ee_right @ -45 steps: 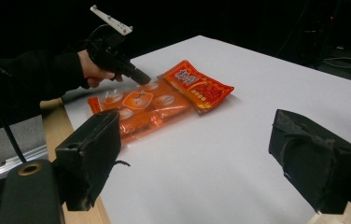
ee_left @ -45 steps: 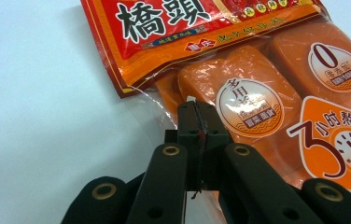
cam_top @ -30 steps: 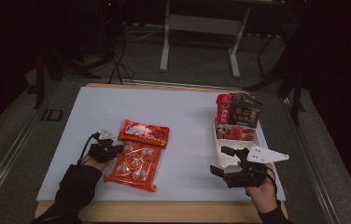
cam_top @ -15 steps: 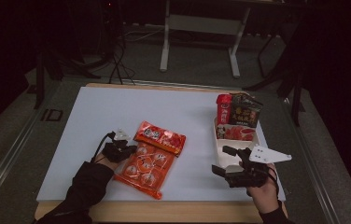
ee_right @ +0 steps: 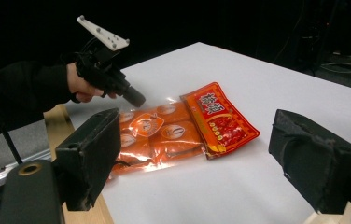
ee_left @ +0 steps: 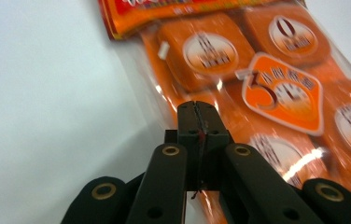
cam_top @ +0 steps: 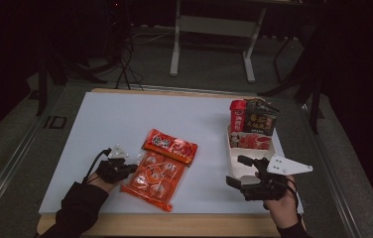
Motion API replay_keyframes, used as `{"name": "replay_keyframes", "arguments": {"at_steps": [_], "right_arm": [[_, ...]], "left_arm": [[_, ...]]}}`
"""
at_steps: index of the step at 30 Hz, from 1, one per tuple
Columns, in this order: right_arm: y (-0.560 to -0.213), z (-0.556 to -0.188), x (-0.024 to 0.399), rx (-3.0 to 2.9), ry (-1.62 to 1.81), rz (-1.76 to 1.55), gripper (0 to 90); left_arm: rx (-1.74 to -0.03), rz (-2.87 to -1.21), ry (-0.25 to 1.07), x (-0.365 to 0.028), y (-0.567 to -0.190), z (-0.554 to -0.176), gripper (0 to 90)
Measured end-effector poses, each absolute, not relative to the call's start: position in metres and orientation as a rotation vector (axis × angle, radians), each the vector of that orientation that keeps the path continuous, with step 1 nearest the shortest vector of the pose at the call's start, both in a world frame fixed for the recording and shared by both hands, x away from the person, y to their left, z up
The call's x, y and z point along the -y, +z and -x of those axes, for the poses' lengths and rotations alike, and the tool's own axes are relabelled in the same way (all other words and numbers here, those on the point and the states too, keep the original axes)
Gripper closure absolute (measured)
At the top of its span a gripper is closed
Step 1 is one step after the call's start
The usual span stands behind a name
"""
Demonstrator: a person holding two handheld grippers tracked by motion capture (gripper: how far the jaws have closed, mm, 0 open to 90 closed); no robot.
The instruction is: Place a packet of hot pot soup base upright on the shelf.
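Note:
An orange snack bag [cam_top: 154,174] with round pieces inside lies at the front left of the white table. A red packet [cam_top: 170,146] rests across its far end. My left gripper [cam_top: 127,168] is shut on the bag's left edge. In the left gripper view the jaws [ee_left: 197,108] meet on the clear plastic rim, with the orange bag [ee_left: 267,84] beyond. My right gripper [cam_top: 238,170] hovers open at the front right, holding nothing. In the right gripper view the right gripper [ee_right: 201,154] faces the orange bag [ee_right: 159,135], the red packet [ee_right: 220,119] and the left gripper [ee_right: 134,98].
A white tray [cam_top: 234,161] stands at the right, just beyond my right gripper. It holds a red pack [cam_top: 237,115], a dark pack [cam_top: 260,118] and a flat red pack [cam_top: 250,141]. The table's wooden front edge [cam_top: 174,223] runs below both hands.
My left gripper has pulled the orange bag to the right and turned it; the red packet moved with it. The right gripper has barely shifted.

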State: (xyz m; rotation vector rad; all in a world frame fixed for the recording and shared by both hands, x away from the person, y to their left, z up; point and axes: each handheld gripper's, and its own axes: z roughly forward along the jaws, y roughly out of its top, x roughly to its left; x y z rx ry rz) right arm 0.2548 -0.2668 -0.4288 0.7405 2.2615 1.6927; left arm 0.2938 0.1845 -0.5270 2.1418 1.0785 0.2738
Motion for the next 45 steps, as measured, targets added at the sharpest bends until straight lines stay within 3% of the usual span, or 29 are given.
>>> {"name": "replay_keyframes", "arguments": {"at_steps": [12, 29, 45], "right_arm": [[-0.431, -0.252, 0.272, -2.263, 1.688, -0.763, 16.7], [-0.435, -0.253, 0.267, -2.278, 1.663, -0.745, 16.7], [-0.435, -0.254, 0.273, -2.252, 1.656, -0.743, 16.6]], "left_arm": [[-1.101, -2.160, 0.215, -0.180, -0.533, -0.288, 90.0], [-0.939, -2.193, 0.088, -0.125, -0.532, -0.285, 90.0], [-1.034, -2.141, 0.208, -0.127, -0.535, -0.323, 89.9]]}}
